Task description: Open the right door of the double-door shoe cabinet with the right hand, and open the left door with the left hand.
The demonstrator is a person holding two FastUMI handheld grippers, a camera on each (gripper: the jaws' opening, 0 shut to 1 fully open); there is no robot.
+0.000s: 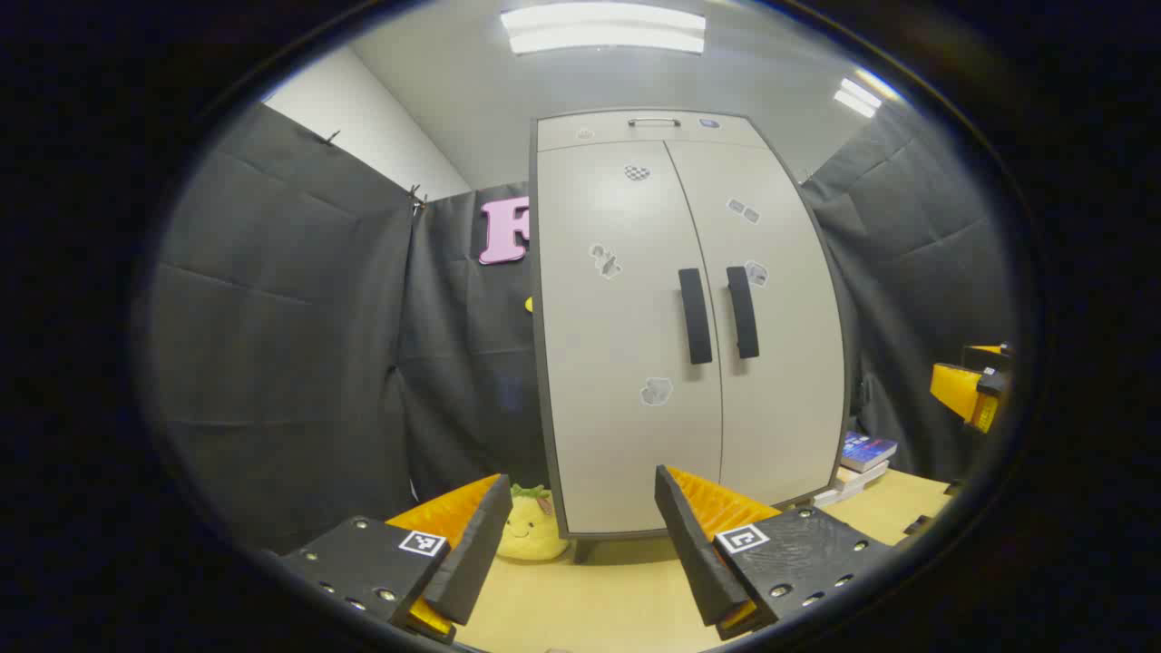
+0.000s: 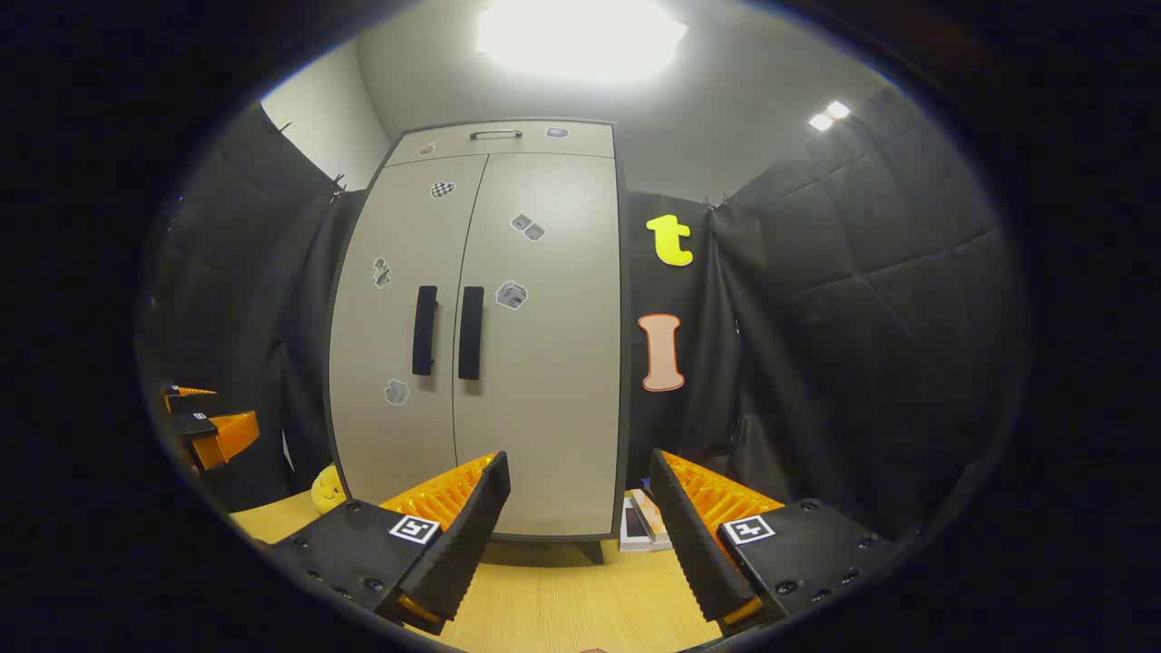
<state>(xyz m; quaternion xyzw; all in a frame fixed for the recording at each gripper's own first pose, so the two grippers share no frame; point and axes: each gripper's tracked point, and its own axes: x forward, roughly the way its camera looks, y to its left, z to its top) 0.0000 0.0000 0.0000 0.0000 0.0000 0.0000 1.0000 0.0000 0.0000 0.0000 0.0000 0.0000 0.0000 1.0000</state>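
Observation:
A pale grey double-door shoe cabinet (image 1: 635, 345) (image 2: 535, 381) stands upright on a wooden floor, both doors closed. Two dark vertical handles sit side by side at its middle: the left door's handle (image 1: 695, 316) (image 2: 424, 330) and the right door's handle (image 1: 743, 311) (image 2: 471, 332). My left gripper (image 1: 579, 535) is open, well short of the cabinet, low before the left door. My right gripper (image 2: 580, 521) is open too, low in front of the right door's lower right corner, some way off it. Each gripper also appears at the other view's edge (image 1: 975, 390) (image 2: 204, 426).
A yellow plush toy (image 1: 531, 531) (image 2: 328, 490) lies on the floor at the cabinet's left foot. Stacked books (image 1: 862, 458) (image 2: 646, 521) rest by its right foot. Black cloth walls close in on both sides. A small top drawer handle (image 1: 653, 121) sits above the doors.

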